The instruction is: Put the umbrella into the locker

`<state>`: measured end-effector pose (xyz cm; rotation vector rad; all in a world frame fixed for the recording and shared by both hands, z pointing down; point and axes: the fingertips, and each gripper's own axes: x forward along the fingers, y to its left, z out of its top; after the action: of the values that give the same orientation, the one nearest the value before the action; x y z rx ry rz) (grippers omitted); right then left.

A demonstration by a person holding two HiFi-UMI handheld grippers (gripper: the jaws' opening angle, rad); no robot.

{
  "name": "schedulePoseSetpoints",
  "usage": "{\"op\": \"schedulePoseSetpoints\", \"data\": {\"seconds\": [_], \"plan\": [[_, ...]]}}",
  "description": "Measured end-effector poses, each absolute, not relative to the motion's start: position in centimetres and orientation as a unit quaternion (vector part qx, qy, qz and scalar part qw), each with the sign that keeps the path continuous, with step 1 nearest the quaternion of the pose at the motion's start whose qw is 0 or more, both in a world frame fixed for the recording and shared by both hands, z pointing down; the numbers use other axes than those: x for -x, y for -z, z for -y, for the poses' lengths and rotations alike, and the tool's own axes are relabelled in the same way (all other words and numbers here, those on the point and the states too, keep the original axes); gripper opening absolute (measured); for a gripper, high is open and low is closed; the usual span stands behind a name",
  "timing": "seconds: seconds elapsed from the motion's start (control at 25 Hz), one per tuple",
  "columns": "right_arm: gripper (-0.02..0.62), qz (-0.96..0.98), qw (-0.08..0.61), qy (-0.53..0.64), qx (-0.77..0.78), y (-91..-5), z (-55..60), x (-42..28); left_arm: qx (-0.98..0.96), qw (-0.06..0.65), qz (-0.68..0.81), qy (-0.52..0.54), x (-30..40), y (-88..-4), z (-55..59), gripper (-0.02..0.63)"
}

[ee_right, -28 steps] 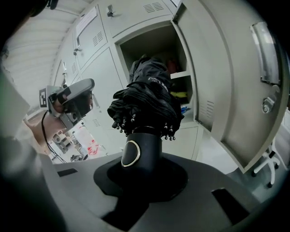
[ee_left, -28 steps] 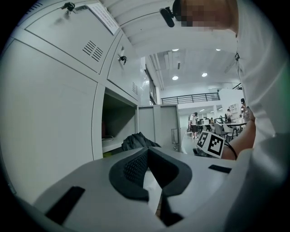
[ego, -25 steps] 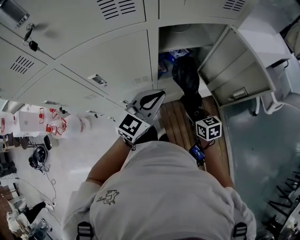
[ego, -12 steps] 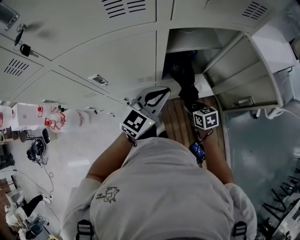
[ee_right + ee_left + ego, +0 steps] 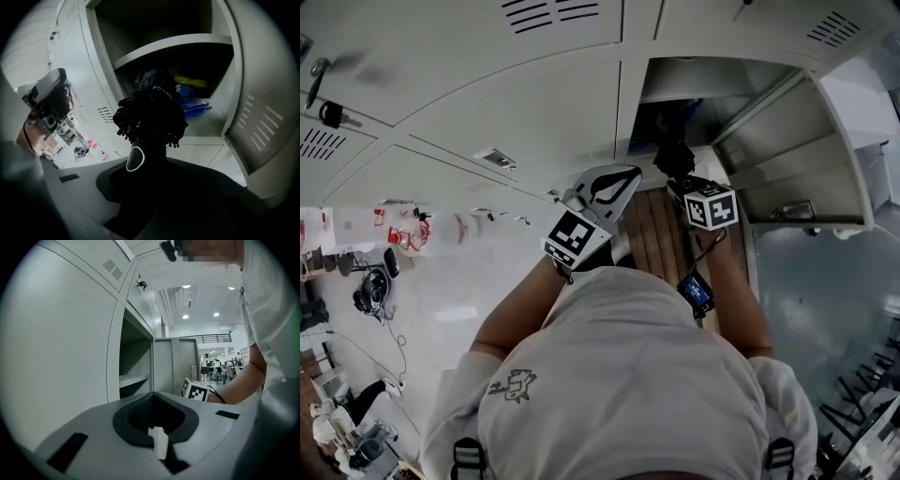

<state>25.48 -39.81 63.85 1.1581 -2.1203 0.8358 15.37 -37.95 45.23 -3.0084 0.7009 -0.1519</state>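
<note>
A black folded umbrella (image 5: 150,117) stands up out of my right gripper (image 5: 140,168), whose jaws are opening while still round its handle. Its canopy end reaches into the open locker compartment (image 5: 197,126), below the inner shelf (image 5: 178,44). From the head view, the umbrella (image 5: 673,155) pokes past the locker's front edge, just ahead of the right gripper (image 5: 682,186). My left gripper (image 5: 605,192) hovers to the left in front of a closed door, shut and empty. In the left gripper view, its jaws (image 5: 157,427) point level along the locker row.
The open locker door (image 5: 787,141) swings out on the right. Blue and yellow packets (image 5: 192,105) lie at the back of the compartment. Closed locker doors (image 5: 525,112) fill the left, with keys (image 5: 331,113) hanging from one. A wooden strip (image 5: 652,234) lies underfoot.
My right gripper has carried the umbrella forward and down, so its canopy now sits inside the locker opening. The left gripper has drifted a little toward the lockers.
</note>
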Motion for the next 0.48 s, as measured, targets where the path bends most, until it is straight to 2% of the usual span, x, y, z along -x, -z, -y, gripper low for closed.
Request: {"op": "schedulePoseSetpoints", "data": {"seconds": [0.48], "plan": [[0.122, 0.805, 0.324, -0.264, -0.422, -63.4, 48.5, -25.4, 0.972, 0.019, -0.229, 0.047, -15.4, -45.9, 39.5, 0.011]]}}
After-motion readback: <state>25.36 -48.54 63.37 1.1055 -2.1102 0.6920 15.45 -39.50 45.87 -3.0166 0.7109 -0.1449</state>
